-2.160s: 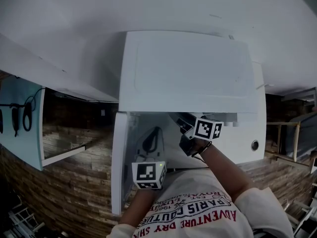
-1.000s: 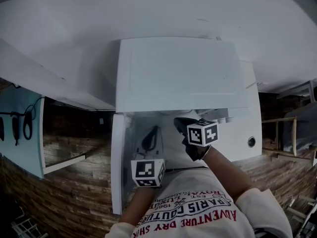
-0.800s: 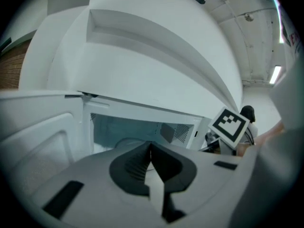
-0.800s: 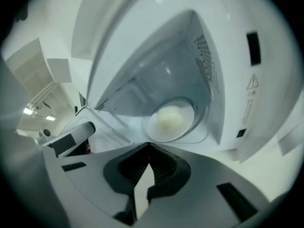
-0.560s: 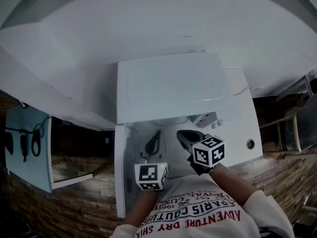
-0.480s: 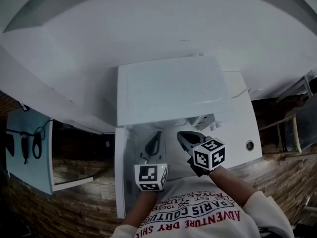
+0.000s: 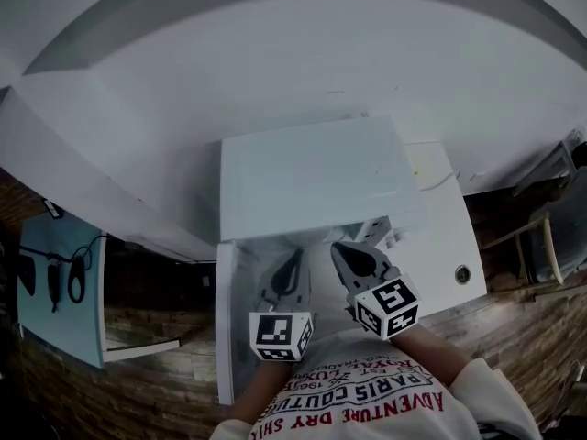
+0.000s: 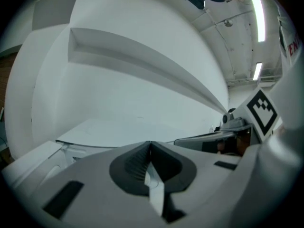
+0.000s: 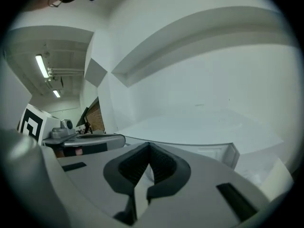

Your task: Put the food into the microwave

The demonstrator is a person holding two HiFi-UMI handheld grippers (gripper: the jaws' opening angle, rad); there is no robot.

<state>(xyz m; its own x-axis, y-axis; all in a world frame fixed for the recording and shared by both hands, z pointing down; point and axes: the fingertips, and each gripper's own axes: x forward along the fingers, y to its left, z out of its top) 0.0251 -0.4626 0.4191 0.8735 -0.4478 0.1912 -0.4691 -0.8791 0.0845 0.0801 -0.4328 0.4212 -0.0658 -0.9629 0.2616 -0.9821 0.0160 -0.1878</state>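
Note:
The white microwave [image 7: 312, 177] stands on a white counter [image 7: 440, 232], and I look down on its top. No food shows in any view. My left gripper [image 7: 293, 258] is held up in front of the microwave's near edge, shut with nothing between its pads. My right gripper [image 7: 343, 249] is beside it on the right, also shut and empty. In the left gripper view the left gripper [image 8: 150, 145] points across the microwave [image 8: 118, 129] toward a white wall. The right gripper [image 9: 149, 148] looks over the same microwave [image 9: 199, 127]. I cannot make out the door.
A white wall with a slanted ledge [image 7: 275, 53] rises behind the microwave. The counter has a round hole [image 7: 462, 273] at its right. A pale blue panel [image 7: 60, 278] with dark items hanging on it stands at the left. Brown plank floor [image 7: 138, 374] lies below.
Both grippers have risen in front of the microwave, and the right one has rolled, its marker cube turned. The head view has tilted up, so more wall shows.

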